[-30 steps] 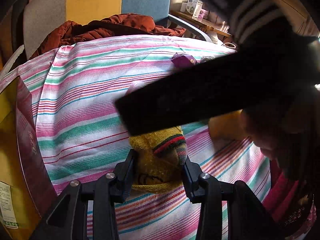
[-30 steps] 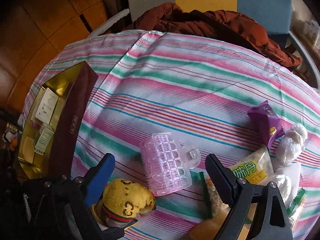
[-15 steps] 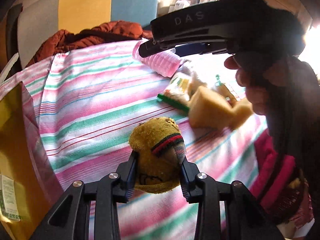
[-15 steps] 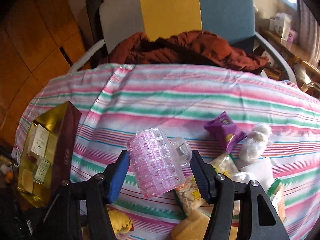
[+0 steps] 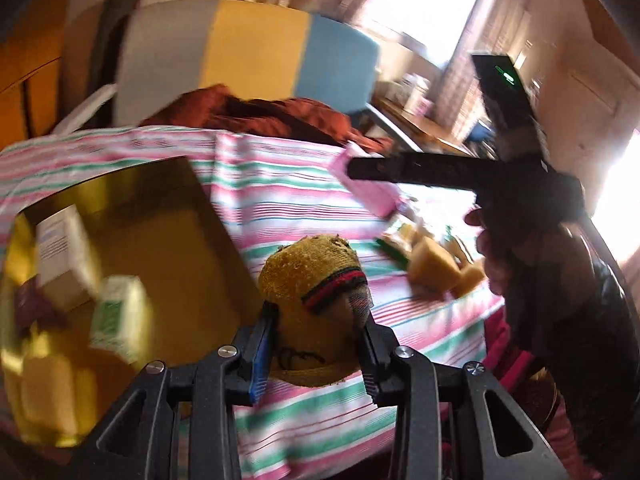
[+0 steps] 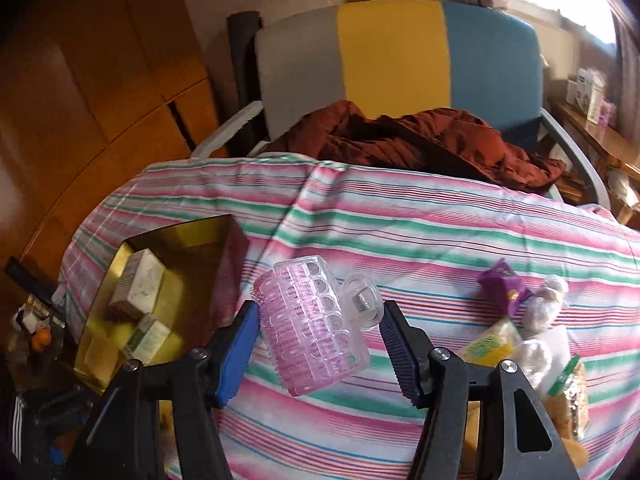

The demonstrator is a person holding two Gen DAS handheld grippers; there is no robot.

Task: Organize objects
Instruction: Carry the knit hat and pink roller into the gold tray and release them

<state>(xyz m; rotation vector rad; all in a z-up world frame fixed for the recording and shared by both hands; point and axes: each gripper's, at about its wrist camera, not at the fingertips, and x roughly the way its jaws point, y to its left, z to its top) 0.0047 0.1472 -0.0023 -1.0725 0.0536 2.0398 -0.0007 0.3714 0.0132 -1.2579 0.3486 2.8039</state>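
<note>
My left gripper (image 5: pixel 316 344) is shut on a yellow knitted toy (image 5: pixel 316 280) with a red, green and black band, held above the striped tablecloth (image 5: pixel 280 200) next to the gold box (image 5: pixel 160 248). My right gripper (image 6: pixel 316 344) is shut on a clear pink plastic hair-roller case (image 6: pixel 312 328), lifted above the cloth; it also shows in the left wrist view (image 5: pixel 368 188). The gold box (image 6: pixel 188 248) lies open at the left and holds small cartons (image 6: pixel 140 284).
Snack packets, a purple pack (image 6: pixel 500 284) and wrapped white items (image 6: pixel 548 300) lie at the table's right. Yellow sponges (image 5: pixel 432 264) sit near the front edge. A chair (image 6: pixel 392 52) with a rust-red jacket (image 6: pixel 420 140) stands behind the table.
Both grippers have risen with their loads. The left gripper swung left with the toy, so the gold box now fills its left side. The right gripper closed on the pink case and lifted it.
</note>
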